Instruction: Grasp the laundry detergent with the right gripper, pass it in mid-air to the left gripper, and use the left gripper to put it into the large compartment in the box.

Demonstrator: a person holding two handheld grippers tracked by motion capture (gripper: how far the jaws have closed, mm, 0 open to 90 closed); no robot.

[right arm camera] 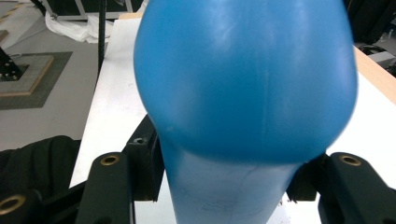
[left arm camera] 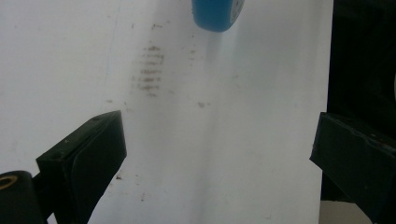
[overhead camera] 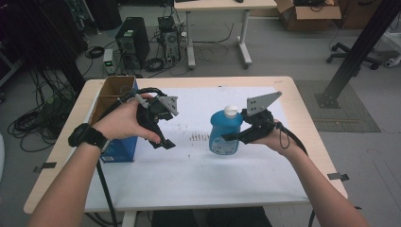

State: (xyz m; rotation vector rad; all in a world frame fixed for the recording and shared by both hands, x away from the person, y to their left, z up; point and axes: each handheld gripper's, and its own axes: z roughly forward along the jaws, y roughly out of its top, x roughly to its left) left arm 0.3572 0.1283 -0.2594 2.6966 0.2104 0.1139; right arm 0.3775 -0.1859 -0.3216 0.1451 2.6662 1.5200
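A blue bottle (overhead camera: 225, 132) with a white cap stands upright over the middle of the white sheet (overhead camera: 198, 175). My right gripper (overhead camera: 232, 137) comes in from the right and is shut on its lower body. In the right gripper view the bottle (right arm camera: 243, 79) bulges above the jaws, and my right gripper (right arm camera: 229, 186) pinches its narrower part from both sides. My left gripper (overhead camera: 163, 142) hovers to the bottle's left, pointing down, open with nothing in it. In the left gripper view the wide-apart jaws of my left gripper (left arm camera: 217, 154) frame bare sheet, with the bottle's base (left arm camera: 217, 14) at the top edge.
An open box (overhead camera: 120, 151) with blue sides and a cardboard inside stands at the table's left, right behind my left hand. Dark smudges (overhead camera: 198, 137) mark the sheet between the grippers. Desks, computers and cables stand on the floor beyond the table.
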